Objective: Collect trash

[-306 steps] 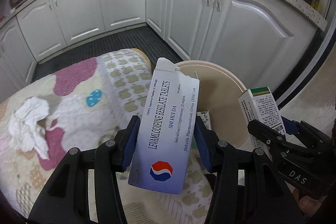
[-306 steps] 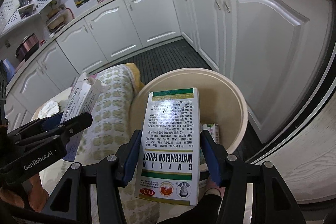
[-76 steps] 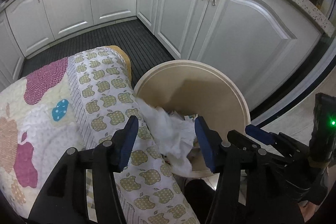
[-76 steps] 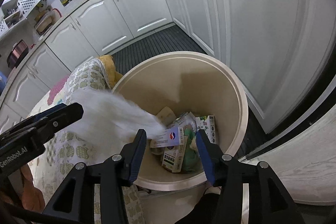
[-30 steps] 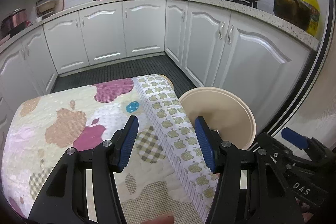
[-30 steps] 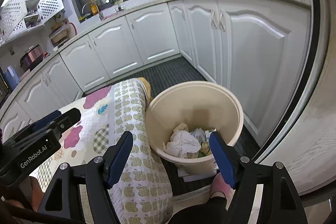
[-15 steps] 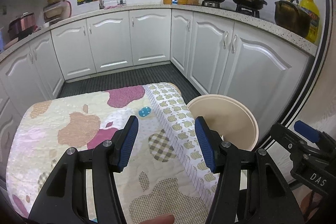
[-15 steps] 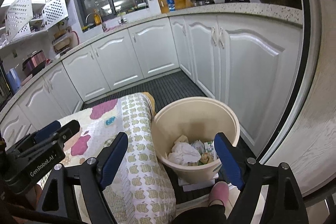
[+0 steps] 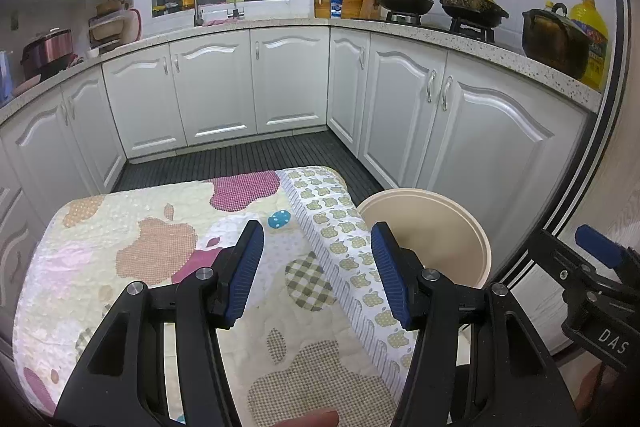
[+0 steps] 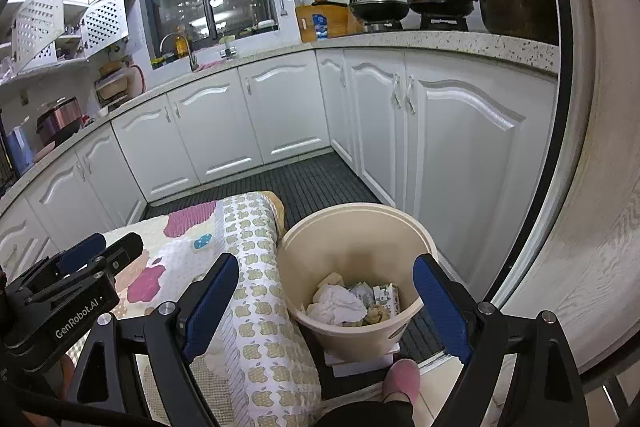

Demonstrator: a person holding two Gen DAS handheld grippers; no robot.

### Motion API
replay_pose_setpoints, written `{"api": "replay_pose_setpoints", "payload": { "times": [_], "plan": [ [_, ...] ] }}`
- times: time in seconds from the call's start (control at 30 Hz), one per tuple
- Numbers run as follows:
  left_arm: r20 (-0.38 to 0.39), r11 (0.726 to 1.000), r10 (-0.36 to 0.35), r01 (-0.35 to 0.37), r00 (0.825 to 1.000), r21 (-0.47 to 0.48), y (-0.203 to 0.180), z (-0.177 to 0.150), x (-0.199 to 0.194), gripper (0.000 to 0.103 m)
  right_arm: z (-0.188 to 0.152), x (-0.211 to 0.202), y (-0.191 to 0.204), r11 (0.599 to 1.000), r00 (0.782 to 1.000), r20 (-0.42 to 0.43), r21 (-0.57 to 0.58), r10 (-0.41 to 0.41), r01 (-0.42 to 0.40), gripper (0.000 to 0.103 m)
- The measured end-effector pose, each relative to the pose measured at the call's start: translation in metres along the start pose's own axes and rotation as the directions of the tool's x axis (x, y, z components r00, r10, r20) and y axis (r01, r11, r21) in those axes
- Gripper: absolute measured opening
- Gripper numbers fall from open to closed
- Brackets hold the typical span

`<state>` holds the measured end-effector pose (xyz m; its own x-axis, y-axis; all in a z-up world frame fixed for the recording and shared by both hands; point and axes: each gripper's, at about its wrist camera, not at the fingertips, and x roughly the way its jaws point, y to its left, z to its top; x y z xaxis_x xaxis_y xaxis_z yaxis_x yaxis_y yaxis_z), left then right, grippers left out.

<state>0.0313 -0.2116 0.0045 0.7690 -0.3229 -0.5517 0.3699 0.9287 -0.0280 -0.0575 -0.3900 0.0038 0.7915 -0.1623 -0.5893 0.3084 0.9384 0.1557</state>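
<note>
Across lower left: quilted table (image 9: 120,247), bare of litter. Lower centre: bin (image 10: 400,239) holding tissue (image 10: 336,303) and cartons (image 10: 386,297). Bottom: left gripper (image 9: 316,267) and right gripper (image 10: 326,291), both spread apart, empty. Collecting seemingly finished.

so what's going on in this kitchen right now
A person holds two handheld grippers above a table covered with an apple-patterned quilted cloth. The left gripper and right gripper are both open and empty. Beside the table, the round beige plastic bin holds crumpled white tissue and small cartons. No trash shows on the cloth.
</note>
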Motion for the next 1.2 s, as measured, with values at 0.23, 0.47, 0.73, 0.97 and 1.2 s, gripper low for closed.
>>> {"api": "replay_pose_setpoints", "payload": {
  "times": [0.23,0.47,0.73,0.97,1.2],
  "plan": [
    [0.024,0.999,0.03,-0.031,0.999,0.019,-0.003,0.001,-0.004,0.055,0.001,-0.005,0.002,0.999,0.999,0.026,-0.017,-0.032,0.032,0.087],
    [0.028,0.999,0.032,-0.033,0.999,0.025,-0.004,0.0,-0.005,0.055,0.001,-0.007,0.002,0.999,0.999,0.038,-0.019,-0.039,0.04,0.089],
    [0.049,0.999,0.04,-0.041,0.998,0.027,-0.005,0.002,-0.011,0.055,0.003,-0.011,0.004,0.999,0.998,0.058,-0.024,-0.04,0.041,0.089],
    [0.076,0.999,0.035,-0.037,0.996,0.032,-0.006,0.005,-0.018,0.055,0.006,-0.014,0.008,0.998,0.997,0.071,-0.041,-0.044,0.047,0.089],
    [0.1,0.999,0.023,-0.026,0.995,0.026,-0.005,0.009,-0.026,0.055,0.009,-0.019,0.012,0.997,0.995,0.085,-0.06,-0.046,0.051,0.09]
  ]
}}
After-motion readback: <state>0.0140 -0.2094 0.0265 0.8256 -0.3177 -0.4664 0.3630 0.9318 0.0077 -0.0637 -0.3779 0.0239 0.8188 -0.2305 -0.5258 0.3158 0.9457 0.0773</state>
